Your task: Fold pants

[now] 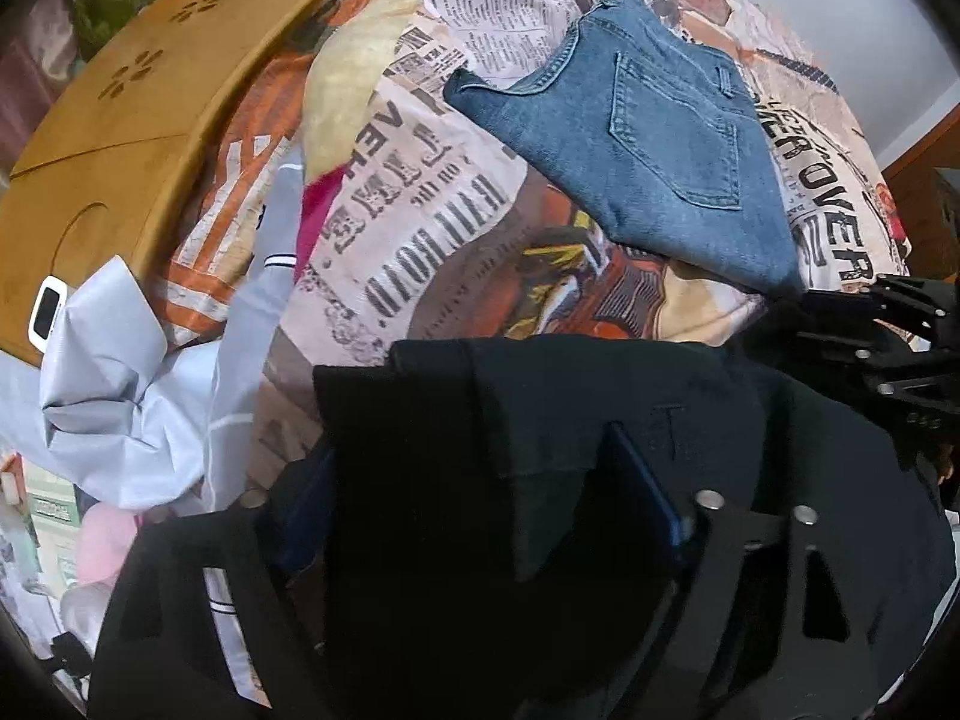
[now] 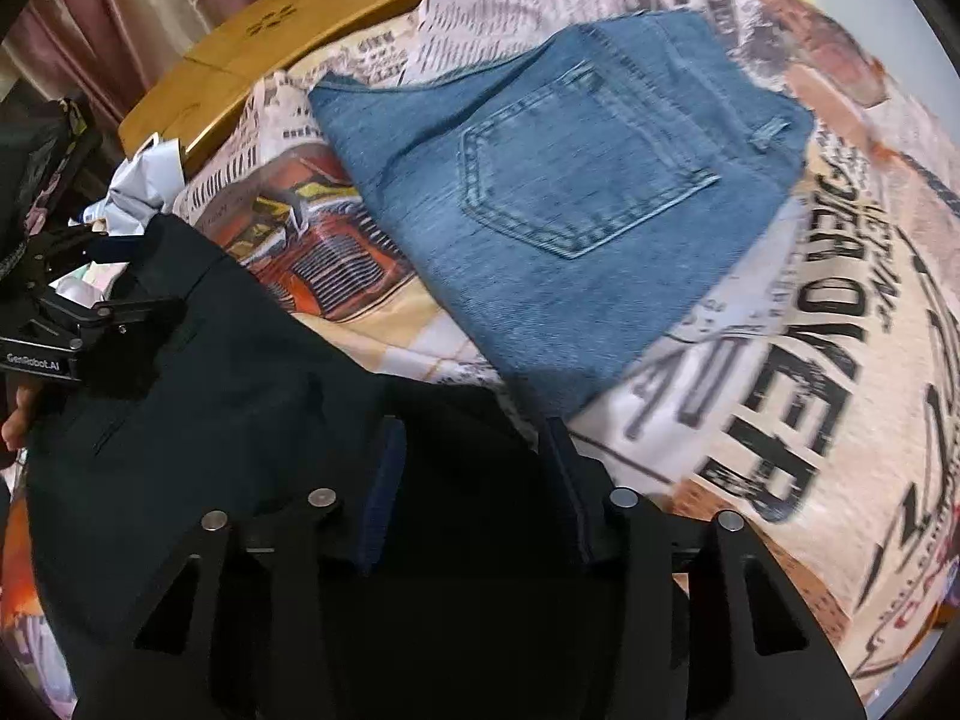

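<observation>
Black pants [image 1: 540, 420] hang between my two grippers above the bed; they also show in the right wrist view [image 2: 228, 372]. My left gripper [image 1: 474, 498] has black cloth between its blue-padded fingers, jaws spread wide. My right gripper [image 2: 474, 474] stands the same way, with the dark cloth between its fingers. Whether either one pinches the cloth I cannot tell. The right gripper shows at the right edge of the left view [image 1: 900, 354]; the left gripper shows at the left edge of the right view [image 2: 72, 324]. Folded blue jeans [image 1: 654, 138] lie beyond on the bedspread, also in the right view [image 2: 564, 204].
The bed has a newspaper-print cover [image 1: 420, 228] [image 2: 810, 396]. A wooden lap tray [image 1: 120, 138] [image 2: 288, 30] lies at the back left. A crumpled pale blue garment [image 1: 132, 396] and a yellow cloth [image 1: 348, 90] lie at the left. A curtain [image 2: 120, 12] hangs behind.
</observation>
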